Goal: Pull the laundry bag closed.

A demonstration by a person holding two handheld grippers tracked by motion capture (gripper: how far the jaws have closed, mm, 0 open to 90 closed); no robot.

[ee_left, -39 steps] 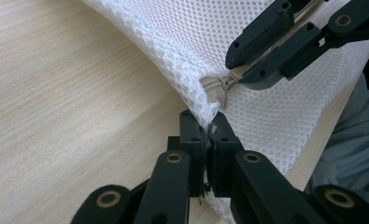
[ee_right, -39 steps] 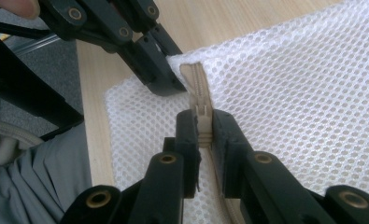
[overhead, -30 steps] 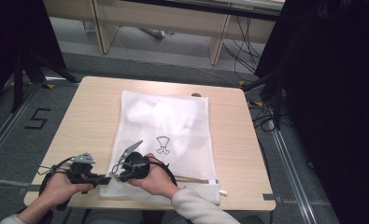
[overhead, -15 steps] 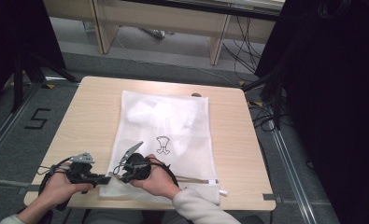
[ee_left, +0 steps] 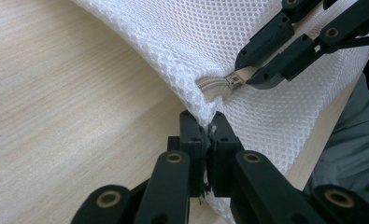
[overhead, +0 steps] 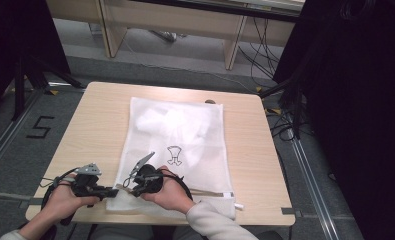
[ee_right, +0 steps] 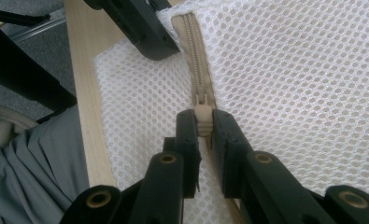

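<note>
Nothing has shifted: both hands stay put at the worktop's [overhead: 265, 150] near edge. Left fingers [ee_left: 205, 140] pinch the bag's [overhead: 185, 135] corner; right fingers [ee_right: 204, 126] pinch the zip pull [ee_right: 202, 112], zip unmoved, ready to slide.

- Light wooden table [overhead: 95, 125], pale grain, bare along its left side.
- Grey floor [overhead: 15, 120] round the table; a black number "5" [overhead: 40, 127] marked on it to the left.
- Metal floor rail [overhead: 312, 180] running past the table's right edge.
- Wooden furniture legs [overhead: 235, 47] beyond the far edge.
- Black cables [overhead: 257, 50] trailing on the floor behind, near dark equipment [overhead: 355, 100] at right.
- Black stand legs [overhead: 25, 75] at far left.
</note>
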